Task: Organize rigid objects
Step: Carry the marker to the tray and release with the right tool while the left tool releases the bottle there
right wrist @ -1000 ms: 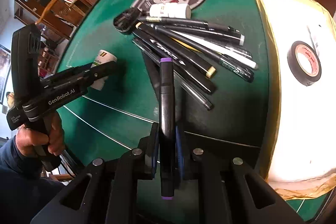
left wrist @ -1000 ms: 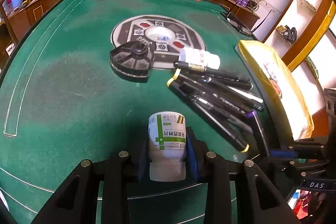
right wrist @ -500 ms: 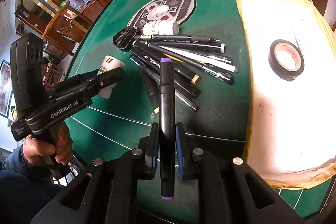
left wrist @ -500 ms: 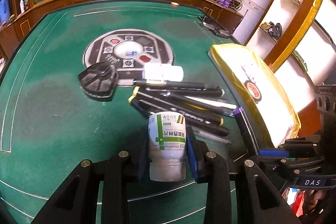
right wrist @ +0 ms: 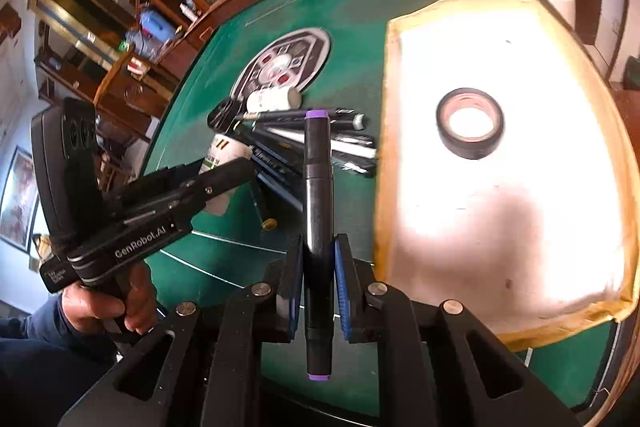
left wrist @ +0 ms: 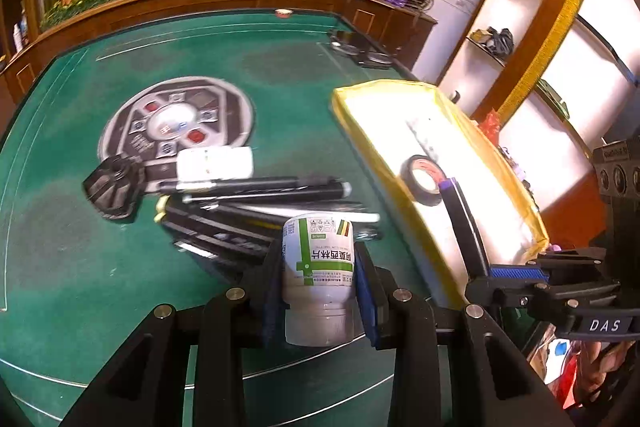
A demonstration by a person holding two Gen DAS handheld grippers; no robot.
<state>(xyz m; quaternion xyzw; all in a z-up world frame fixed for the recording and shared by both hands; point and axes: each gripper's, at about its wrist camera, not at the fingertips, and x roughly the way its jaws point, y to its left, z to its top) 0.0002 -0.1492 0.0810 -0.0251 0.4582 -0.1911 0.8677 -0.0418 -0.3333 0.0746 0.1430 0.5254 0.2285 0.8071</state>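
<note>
A: Two grippers, each loaded. Left gripper (left wrist: pixel 318 301) clamps one white bottle (left wrist: pixel 318 263) by its sides, cap toward the camera; right gripper (right wrist: pixel 318 283) pinches one purple-capped marker (right wrist: pixel 318 227) mid-barrel, so it stays in line with the fingers.

B: Location?

A: Both items are held above the green table (left wrist: pixel 80 247), beside the tray (right wrist: pixel 500 227).

B: Count of remaining items?

A: One tape roll (right wrist: pixel 470 123) in the tray. One second bottle (left wrist: pixel 216 163), one black fan-shaped part (left wrist: pixel 114 187) and one pen pile (left wrist: pixel 256 203) on the table; pen number cannot be determined.
</note>
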